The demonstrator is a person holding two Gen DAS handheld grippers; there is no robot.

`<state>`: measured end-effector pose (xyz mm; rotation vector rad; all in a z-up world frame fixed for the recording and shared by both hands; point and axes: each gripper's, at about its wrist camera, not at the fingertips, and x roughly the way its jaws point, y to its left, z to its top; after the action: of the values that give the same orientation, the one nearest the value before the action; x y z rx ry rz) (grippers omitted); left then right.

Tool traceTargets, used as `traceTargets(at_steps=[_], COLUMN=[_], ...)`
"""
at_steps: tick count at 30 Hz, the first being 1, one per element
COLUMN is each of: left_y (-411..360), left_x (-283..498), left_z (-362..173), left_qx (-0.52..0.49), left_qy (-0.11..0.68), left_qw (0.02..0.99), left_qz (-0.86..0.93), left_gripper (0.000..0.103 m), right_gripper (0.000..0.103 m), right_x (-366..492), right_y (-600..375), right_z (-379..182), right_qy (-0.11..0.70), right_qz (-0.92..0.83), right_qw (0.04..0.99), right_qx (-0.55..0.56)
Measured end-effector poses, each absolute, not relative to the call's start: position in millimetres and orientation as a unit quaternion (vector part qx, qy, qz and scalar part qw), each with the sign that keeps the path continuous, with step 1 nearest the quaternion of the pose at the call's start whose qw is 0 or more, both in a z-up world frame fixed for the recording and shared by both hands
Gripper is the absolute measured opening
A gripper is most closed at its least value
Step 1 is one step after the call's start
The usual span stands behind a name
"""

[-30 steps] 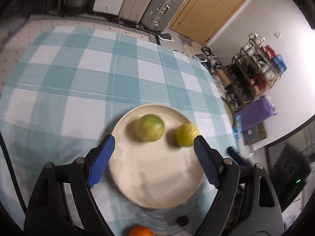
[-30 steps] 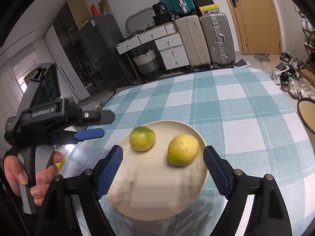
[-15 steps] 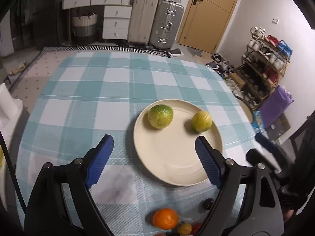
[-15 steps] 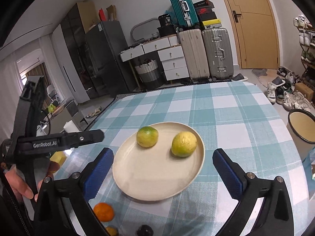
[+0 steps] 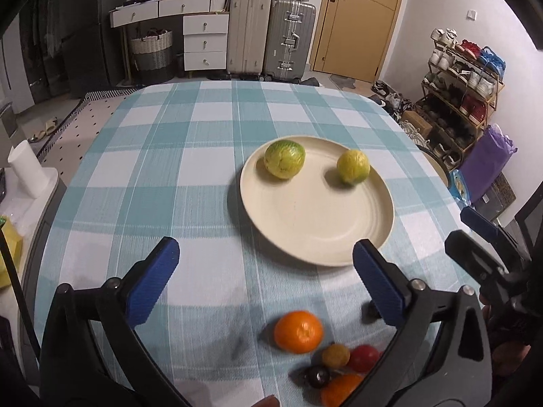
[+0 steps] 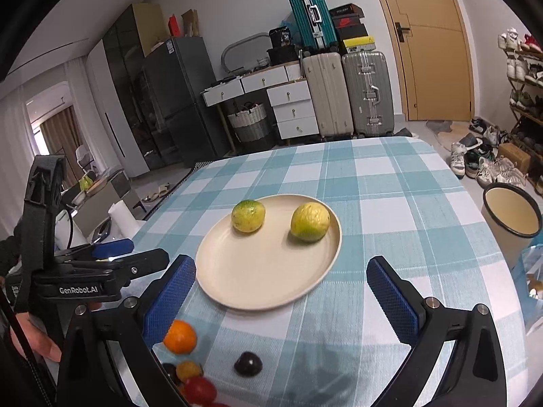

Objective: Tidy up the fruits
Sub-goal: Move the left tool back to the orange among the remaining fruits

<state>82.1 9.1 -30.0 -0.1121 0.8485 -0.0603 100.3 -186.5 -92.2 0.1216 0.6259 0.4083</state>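
Observation:
A cream plate (image 5: pixel 315 224) (image 6: pixel 258 271) sits on the checked tablecloth and holds a green-yellow citrus (image 5: pixel 284 158) (image 6: pixel 248 216) and a yellow lemon (image 5: pixel 353 166) (image 6: pixel 310 221). Near the table's front edge lie an orange (image 5: pixel 298 331) (image 6: pixel 180 336), a small yellow fruit (image 5: pixel 336 355) (image 6: pixel 188 370), a red fruit (image 5: pixel 363 358) (image 6: pixel 200 390) and a dark plum (image 5: pixel 318 376) (image 6: pixel 248 363). My left gripper (image 5: pixel 264 285) is open and empty, above the cloth in front of the plate. My right gripper (image 6: pixel 280 296) is open and empty, over the plate's near rim.
The checked table (image 5: pixel 190 156) ends at the left and right. A round bin (image 6: pixel 511 214) stands off its right side, a white paper roll (image 5: pixel 25 169) off its left. Suitcases, drawers and a shoe rack stand behind.
Both grippers have pulled back and up from the plate. The plate looks smaller, and the loose fruits at the front edge have come into view.

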Motion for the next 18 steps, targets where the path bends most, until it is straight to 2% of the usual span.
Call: traceTargets(at_steps=[18], left_y=[6.8], left_x=[60.1], left_z=[-83.4], left_qx=[-0.053], left_qy=[0.484], left_qw=[0.873], left_qz=[-0.037], left_gripper=[0.102], right_gripper=[0.103], right_x=[53.7], right_y=[-183.6], right_z=[-125.3], right_qy=[0.339], right_qz=[0.208], right_qw=[0.916], right_qx=[0.051])
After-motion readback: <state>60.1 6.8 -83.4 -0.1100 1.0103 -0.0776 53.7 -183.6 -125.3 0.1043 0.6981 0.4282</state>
